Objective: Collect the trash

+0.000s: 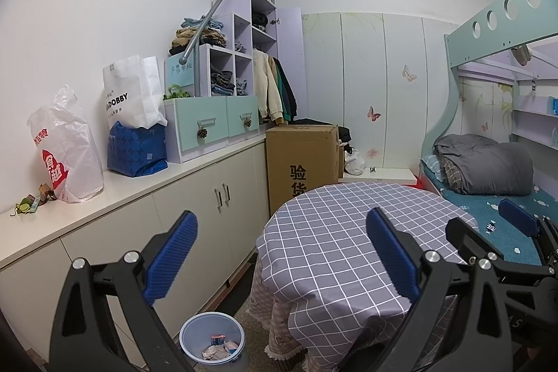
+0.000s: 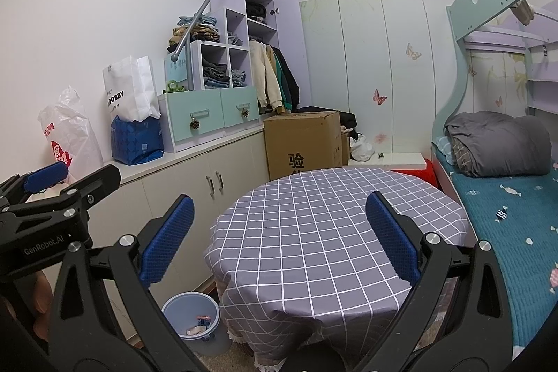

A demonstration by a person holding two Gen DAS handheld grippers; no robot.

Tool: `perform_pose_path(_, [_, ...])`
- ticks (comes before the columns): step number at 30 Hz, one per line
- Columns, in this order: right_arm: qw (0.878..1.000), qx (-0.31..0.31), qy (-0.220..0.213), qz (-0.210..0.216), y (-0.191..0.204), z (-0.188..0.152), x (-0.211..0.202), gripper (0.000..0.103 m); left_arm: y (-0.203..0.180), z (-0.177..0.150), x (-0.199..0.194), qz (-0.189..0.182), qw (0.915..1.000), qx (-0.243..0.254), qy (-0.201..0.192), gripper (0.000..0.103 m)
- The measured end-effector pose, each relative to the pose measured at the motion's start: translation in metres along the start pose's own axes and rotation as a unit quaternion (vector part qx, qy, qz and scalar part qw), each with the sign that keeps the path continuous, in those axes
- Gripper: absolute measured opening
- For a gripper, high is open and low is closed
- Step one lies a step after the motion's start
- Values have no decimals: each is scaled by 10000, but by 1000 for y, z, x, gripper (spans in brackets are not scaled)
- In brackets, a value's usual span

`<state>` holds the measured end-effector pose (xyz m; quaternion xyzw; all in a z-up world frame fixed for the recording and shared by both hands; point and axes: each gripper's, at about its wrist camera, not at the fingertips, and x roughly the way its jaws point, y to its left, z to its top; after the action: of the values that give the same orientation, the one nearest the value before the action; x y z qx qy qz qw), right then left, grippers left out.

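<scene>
Overhead, both claws gape, holding nothing — left claw (image 1: 282, 253) and right claw (image 2: 279, 239) above the checked tabletop (image 2: 314, 232) — while wrappers (image 1: 219, 349) lie in the bin (image 1: 211, 323) on the floor beside it.

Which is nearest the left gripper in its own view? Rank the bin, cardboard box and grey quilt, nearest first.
From the left gripper:
1. Bin, on the floor just below, beside the table.
2. Cardboard box, behind the table, against the cabinets.
3. Grey quilt, on the bed at right, roughly level with the box; too close to call.
</scene>
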<state>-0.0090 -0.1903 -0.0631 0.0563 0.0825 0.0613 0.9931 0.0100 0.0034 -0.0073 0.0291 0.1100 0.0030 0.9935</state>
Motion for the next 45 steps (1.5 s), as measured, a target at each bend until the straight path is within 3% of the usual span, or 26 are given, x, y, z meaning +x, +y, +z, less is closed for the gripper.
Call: perform_pose_path(45, [9999,61,109,38,-2,-7,3,97,5,-6,3,-24,10000,30,36,95])
